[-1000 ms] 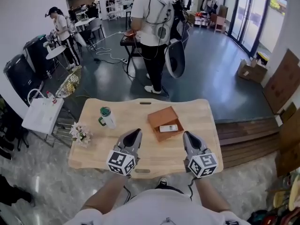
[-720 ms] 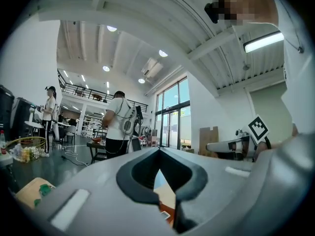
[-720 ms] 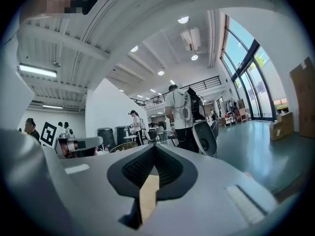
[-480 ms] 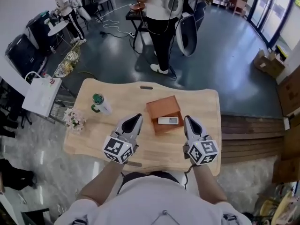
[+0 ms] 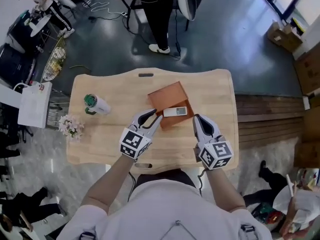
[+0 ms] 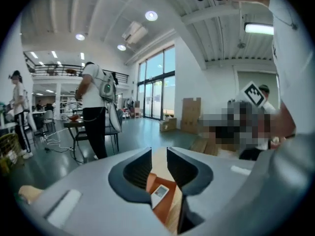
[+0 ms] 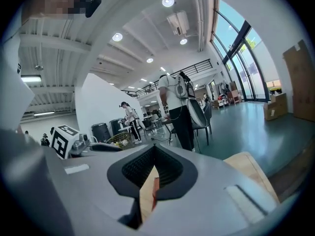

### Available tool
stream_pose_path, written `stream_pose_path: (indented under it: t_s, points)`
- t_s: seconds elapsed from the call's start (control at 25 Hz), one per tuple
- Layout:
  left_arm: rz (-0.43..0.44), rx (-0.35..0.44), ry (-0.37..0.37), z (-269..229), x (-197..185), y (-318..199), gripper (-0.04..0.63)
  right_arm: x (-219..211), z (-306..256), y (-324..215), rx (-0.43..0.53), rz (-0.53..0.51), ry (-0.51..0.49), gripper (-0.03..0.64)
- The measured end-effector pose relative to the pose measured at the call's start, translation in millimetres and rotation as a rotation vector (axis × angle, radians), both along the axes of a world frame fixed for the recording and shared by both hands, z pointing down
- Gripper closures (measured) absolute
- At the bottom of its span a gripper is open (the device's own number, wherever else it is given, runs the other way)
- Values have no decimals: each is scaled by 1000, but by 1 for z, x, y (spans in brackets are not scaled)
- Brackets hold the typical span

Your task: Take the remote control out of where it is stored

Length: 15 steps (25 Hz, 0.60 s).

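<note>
A white remote control (image 5: pixel 175 112) lies in the near edge of an open brown box (image 5: pixel 166 97) on the wooden table (image 5: pixel 120 86). My left gripper (image 5: pixel 151 117) is open, its tips just left of the remote and at the box's near corner. In the left gripper view the remote (image 6: pixel 159 192) and the box (image 6: pixel 171 204) show through the narrow gap of the left gripper (image 6: pixel 159 154). My right gripper (image 5: pixel 196 119) is shut and empty, a little right of the box. In the right gripper view the right gripper (image 7: pixel 154 149) has its jaws meeting, with a sliver of the box (image 7: pixel 155 189) below.
A green-capped bottle (image 5: pixel 95 104) lies at the table's left, with a small bunch of flowers (image 5: pixel 70 126) near the left edge. A person (image 5: pixel 159 14) stands beyond the far edge. A white bag (image 5: pixel 33 104) is left of the table, wooden steps (image 5: pixel 265 124) to its right.
The head view has tilted further down. My left gripper has moved forward and right to the box, and its jaws have parted. The right gripper has barely moved.
</note>
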<state>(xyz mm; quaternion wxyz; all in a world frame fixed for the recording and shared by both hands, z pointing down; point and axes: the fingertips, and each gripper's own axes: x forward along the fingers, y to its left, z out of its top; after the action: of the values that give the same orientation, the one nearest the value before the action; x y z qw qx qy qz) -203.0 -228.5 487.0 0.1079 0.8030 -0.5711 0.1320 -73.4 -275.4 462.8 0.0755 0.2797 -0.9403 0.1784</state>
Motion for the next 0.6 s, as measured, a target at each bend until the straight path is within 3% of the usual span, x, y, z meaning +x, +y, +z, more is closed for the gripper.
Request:
stream_pose_path:
  t_s: [0.24,0.6]
  points:
    - [297,-214,-253,124,51,-48,425,41,41,1,-72,134,63,589]
    - [574,-500,-565,301,89,-100,367,102,100,6,-175,310,123,589]
